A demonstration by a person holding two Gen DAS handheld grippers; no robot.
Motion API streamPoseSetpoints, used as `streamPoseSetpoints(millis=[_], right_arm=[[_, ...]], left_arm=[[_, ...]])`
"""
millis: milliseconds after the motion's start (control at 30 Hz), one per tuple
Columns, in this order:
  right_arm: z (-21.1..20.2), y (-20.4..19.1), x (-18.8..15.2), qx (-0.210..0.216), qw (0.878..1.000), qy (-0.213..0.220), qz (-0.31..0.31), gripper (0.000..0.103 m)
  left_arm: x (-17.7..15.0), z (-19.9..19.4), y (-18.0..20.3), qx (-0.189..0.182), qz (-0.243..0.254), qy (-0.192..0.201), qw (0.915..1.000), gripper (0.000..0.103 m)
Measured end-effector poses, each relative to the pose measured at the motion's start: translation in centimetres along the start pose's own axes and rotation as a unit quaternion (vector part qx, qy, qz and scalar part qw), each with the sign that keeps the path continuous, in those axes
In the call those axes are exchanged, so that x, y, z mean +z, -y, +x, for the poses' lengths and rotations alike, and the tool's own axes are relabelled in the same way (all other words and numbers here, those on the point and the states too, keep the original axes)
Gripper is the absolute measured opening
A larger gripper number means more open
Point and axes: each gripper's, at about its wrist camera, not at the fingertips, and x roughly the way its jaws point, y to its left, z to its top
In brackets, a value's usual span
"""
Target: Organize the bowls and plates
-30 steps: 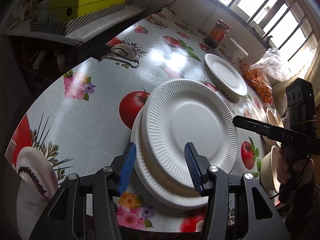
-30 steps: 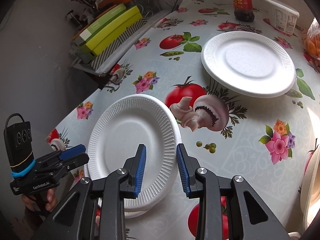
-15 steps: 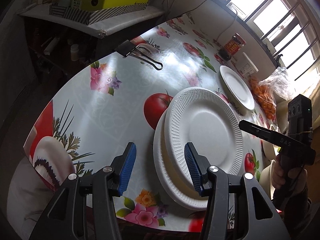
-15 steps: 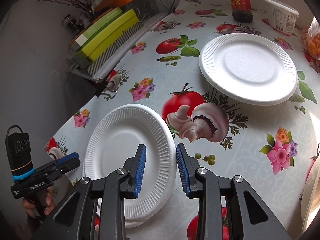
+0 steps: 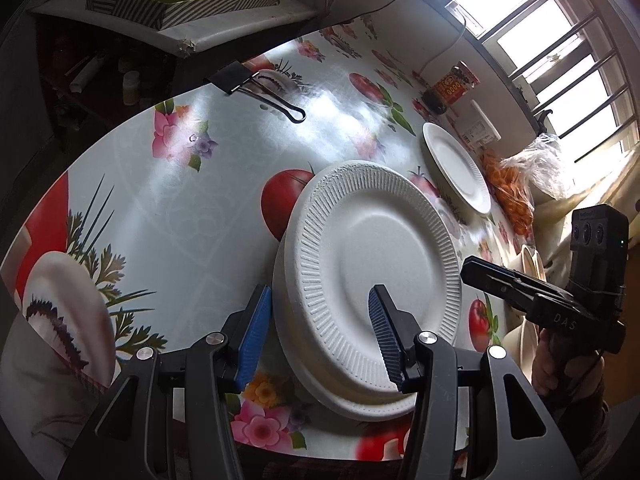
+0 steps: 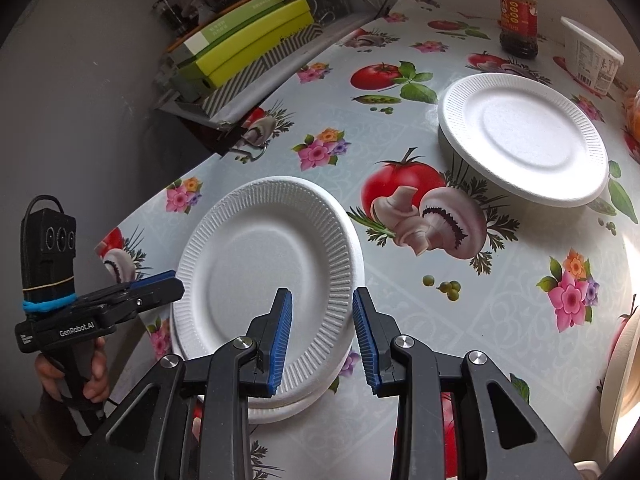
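Plates of white foam sit in a stack [image 6: 264, 264] near the worktop's [image 6: 500, 320] front edge, with a single plate [image 6: 524, 140] lying well apart toward the jar [image 6: 517, 14]. Compared with a second ago, we see the left wrist view rolled, so the stack now fills more of it and the black binder clip [image 5: 256, 90] has come further into view. Our left gripper [image 5: 320, 332] hangs about half open around the stack's near rim, gripping nothing. Our right gripper [image 6: 322, 330] is open more narrowly over the opposite rim, also empty. We read "GenRobot.AI" on the left gripper's body in the right view, and "DAS" on the right one's. The jar's red label is too small for us to read.
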Motion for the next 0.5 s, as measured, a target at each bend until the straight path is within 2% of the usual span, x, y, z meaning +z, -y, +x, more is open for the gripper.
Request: streamPoseSetpoints(millis=[167, 267, 400, 500], right_arm=[[-0.1, -0.9, -0.7, -0.003, 1.000, -0.011, -0.016, 0.031], [-0.7, -0.4, -0.2, -0.026, 0.999, 0.016, -0.010, 0.031], [-0.7, 0.8, 1.5, -0.021, 0.999, 0.039, 0.020, 0.031], [0.0, 0.9, 3.1, -0.021, 0.998, 0.048, 0.021, 0.040]], left_arm=[[0.0, 0.0, -0.1, 0.002, -0.003, 0.002, 1.0000, 0.051], [0.1, -0.3, -0.5, 0.002, -0.009, 0.005, 0.9999, 0.051], [0.1, -0.6, -0.5, 0.004, -0.011, 0.008, 0.9999, 0.051], [-0.1, -0.6, -0.7, 0.002, -0.014, 0.006, 0.9999, 0.051]])
